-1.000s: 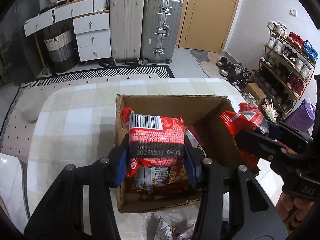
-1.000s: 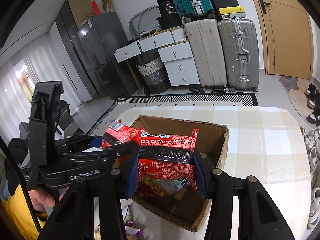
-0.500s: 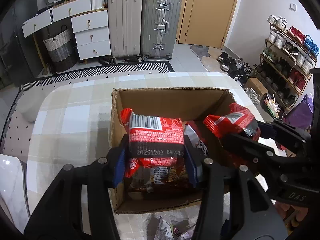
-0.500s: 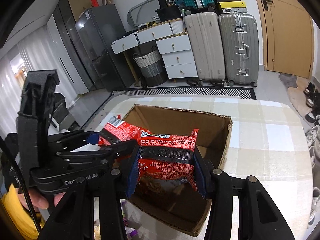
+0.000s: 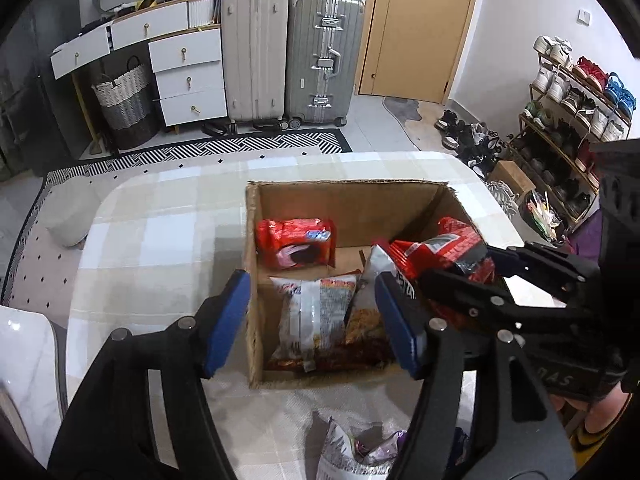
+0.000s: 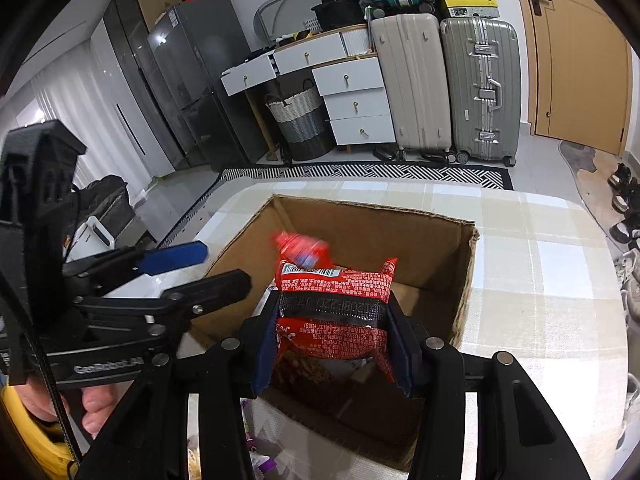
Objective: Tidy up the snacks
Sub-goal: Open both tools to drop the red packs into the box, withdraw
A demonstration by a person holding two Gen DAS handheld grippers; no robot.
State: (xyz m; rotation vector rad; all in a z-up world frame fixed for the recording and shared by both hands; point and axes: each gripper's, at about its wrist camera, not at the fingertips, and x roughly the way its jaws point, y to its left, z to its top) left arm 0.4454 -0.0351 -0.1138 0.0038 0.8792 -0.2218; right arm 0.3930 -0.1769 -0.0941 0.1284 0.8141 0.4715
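Some snacks already lie in the box (image 5: 352, 200) on the bench (image 5: 160, 240), the left claw (image 5: 312, 316) is wide and empty, the right claw (image 6: 332, 344) holds a red snack pack (image 6: 336, 304) over it, and a few wrappers (image 5: 356, 452) wait outside.

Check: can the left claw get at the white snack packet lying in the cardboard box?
Probably yes: the left claw is open right above the white snack packet, nothing covering it.
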